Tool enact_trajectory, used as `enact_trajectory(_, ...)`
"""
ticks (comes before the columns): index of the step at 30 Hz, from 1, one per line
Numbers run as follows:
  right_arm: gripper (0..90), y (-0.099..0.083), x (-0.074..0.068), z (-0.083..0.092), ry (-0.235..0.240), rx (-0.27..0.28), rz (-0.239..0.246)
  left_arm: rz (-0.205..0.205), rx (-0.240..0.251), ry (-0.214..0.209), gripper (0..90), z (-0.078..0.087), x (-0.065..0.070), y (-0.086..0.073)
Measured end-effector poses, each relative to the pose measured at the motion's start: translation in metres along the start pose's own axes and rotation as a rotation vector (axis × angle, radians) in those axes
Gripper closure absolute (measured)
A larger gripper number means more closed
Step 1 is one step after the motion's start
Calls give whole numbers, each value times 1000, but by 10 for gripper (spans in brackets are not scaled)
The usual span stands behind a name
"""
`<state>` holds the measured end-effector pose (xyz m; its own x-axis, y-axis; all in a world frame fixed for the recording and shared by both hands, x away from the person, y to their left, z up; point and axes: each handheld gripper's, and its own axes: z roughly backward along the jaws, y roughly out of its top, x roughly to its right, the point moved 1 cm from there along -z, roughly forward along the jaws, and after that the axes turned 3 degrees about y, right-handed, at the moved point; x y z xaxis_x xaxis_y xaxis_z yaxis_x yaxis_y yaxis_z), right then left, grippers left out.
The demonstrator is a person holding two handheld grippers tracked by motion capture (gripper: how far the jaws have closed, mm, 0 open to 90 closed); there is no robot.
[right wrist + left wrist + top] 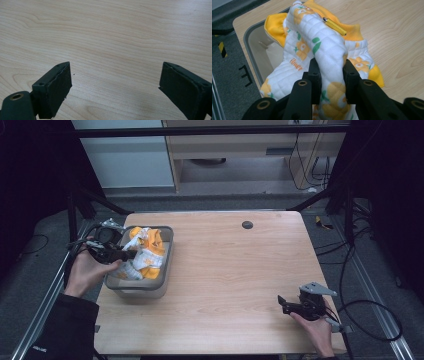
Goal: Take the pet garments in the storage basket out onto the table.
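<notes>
A white quilted garment [144, 254] with orange flowers and orange trim lies bunched in a grey bin [161, 282] at the table's left. My left gripper [126, 254] is shut on a fold of that garment [322, 47], which rises between the jaws; a gold zipper pull [335, 26] lies on top of the cloth. My right gripper [283, 304] hovers low over the bare wood near the table's front right. It stands open [115, 87], with nothing between its jaws.
The wooden table [235, 270] has a small dark round hole cover [247, 224] near its far edge. Black frame bars and cables [370, 320] run along both sides. The bin's rim [252, 50] sits close to the table's left edge.
</notes>
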<state>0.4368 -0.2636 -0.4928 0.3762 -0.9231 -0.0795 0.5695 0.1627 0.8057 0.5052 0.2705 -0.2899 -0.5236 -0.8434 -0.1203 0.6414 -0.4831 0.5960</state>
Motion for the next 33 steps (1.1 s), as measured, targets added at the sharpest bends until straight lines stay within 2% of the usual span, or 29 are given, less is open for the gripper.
enact_trajectory(16,106,1,0,2,0,15,0,-103,21,-33,729,13,30,12)
enact_trajectory(33,106,1,0,2,-2,20,2,-161,29,-67,729,13,56,27)
